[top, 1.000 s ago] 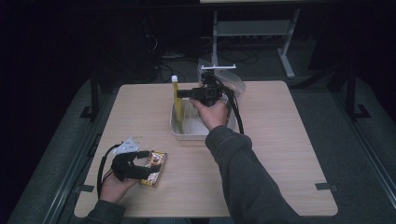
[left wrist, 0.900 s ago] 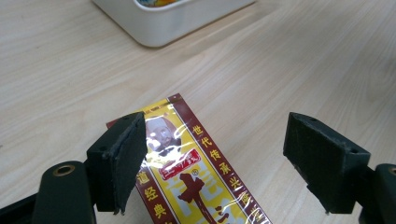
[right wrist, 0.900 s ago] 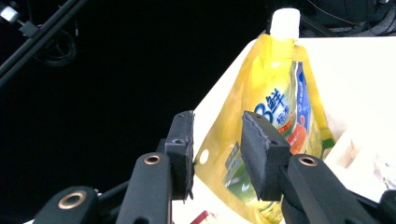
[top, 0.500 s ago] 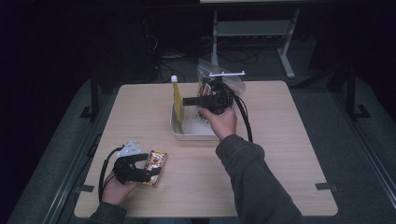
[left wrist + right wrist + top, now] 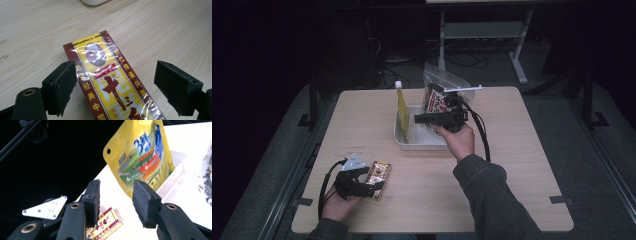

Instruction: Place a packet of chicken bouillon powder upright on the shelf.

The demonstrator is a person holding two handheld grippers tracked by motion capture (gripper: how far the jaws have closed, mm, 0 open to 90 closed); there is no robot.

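A flat red-and-yellow packet (image 5: 113, 86), wrapped in shiny film and printed with Chinese characters, lies on the pale wooden table (image 5: 522, 165) near its front left corner. The left gripper (image 5: 371, 187), held low in the person's left hand (image 5: 338, 202), points at it with its jaws spread wide: in the left gripper view one black pad sits just beside the packet's left edge and the other stands clear of its right edge, so nothing is clamped. Farther back, near the middle of the table, stands a white rectangular tray (image 5: 418, 144). A yellow stand-up pouch (image 5: 402, 108) with a white cap leans upright at the tray's left end, and a clear zip bag (image 5: 442, 92) holding a printed packet stands at its far right. The right gripper (image 5: 421, 119), in the person's right hand (image 5: 458, 140) with a grey sleeve (image 5: 492, 200) behind it, hovers over the tray and points to the left; its jaws are parted by a moderate gap and hold nothing. In the right gripper view the yellow pouch shows beyond that gap, with the packet and the left gripper's grey plate lower down.
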